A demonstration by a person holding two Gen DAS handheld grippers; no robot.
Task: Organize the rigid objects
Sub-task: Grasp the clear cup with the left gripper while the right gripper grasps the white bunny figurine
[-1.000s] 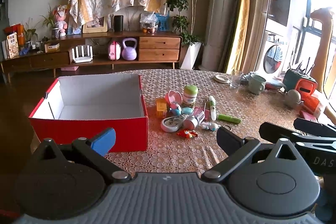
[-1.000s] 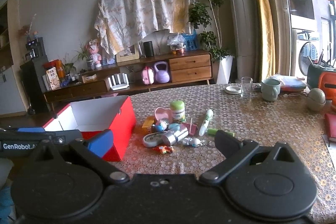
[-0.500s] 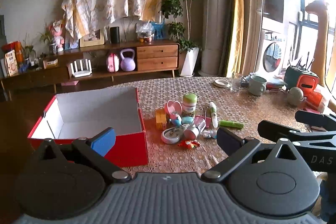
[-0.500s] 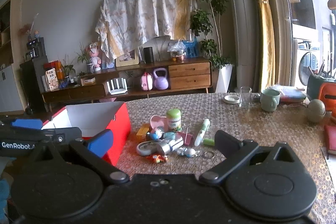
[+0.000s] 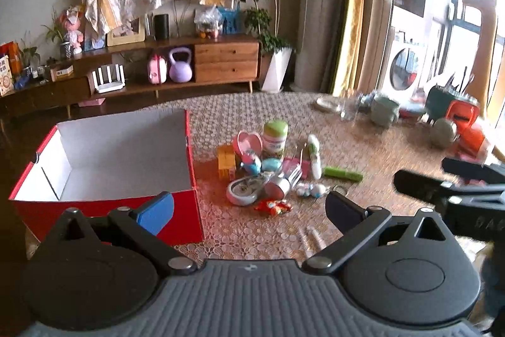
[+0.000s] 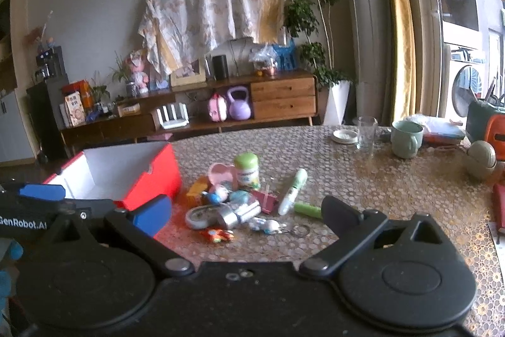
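Observation:
An empty red box (image 5: 104, 147) with a white inside stands on the table's left; it also shows in the right wrist view (image 6: 126, 176). Right of it lies a pile of small items: a green-capped bottle (image 5: 275, 137), a pink heart case (image 5: 247, 143), a yellow block (image 5: 226, 161), a white pen-shaped tube (image 5: 313, 155), a green marker (image 5: 342, 173), a round tape measure (image 5: 243, 191) and a red toy (image 5: 273, 207). My left gripper (image 5: 249, 210) is open and empty, short of the pile. My right gripper (image 6: 246, 212) is open and empty, also short of it (image 6: 240, 198).
A glass (image 6: 366, 133), a green mug (image 6: 406, 138), a small dish (image 6: 344, 135), a round grey object (image 6: 481, 158) and an orange holder (image 5: 462, 114) stand at the table's far right. A wooden sideboard (image 5: 157, 65) lines the back wall.
Both grippers have drifted slightly, so the box and pile shift a little in view. Both stay open and empty; nothing on the table has moved.

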